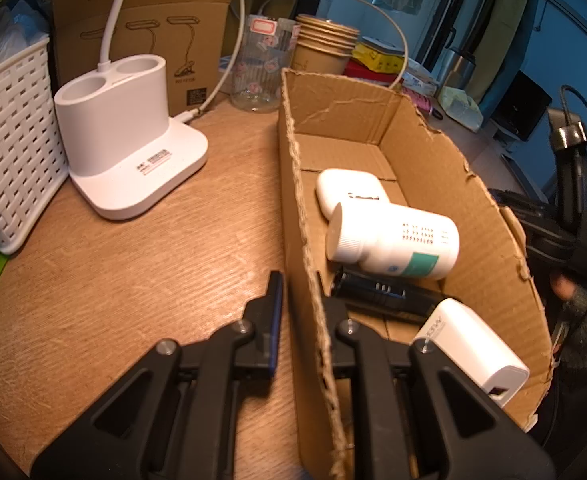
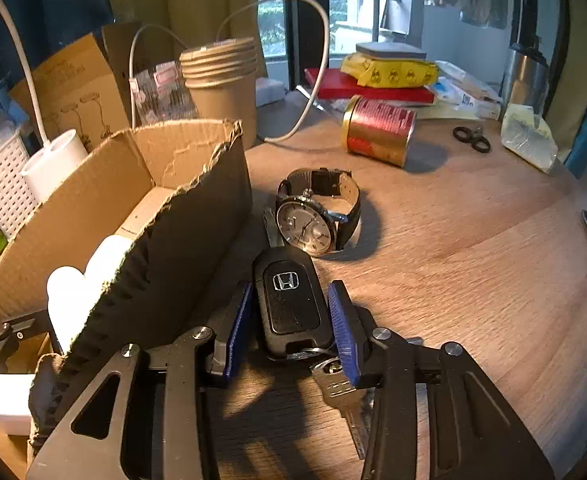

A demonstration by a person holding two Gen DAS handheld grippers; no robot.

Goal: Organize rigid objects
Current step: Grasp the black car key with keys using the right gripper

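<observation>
A torn cardboard box (image 1: 425,148) lies on the wooden table and holds a white earbud case (image 1: 349,188), a white pill bottle (image 1: 393,242), a black cylinder (image 1: 381,294) and a white charger (image 1: 473,344). My left gripper (image 1: 303,300) straddles the box's near wall, one finger on each side, pinching it. In the right wrist view the box (image 2: 197,200) stands at left. My right gripper (image 2: 291,308) is open around a black Honda car key (image 2: 289,300) with a metal key (image 2: 345,404) attached, lying on the table. A wristwatch (image 2: 313,216) lies just beyond it.
A white lamp base (image 1: 125,144), a white woven basket (image 1: 9,148), a clear jar (image 1: 259,68) and stacked paper cups (image 1: 325,44) stand behind. A red-gold can (image 2: 379,130), black rings (image 2: 471,138) and stacked books (image 2: 373,80) lie at the far right.
</observation>
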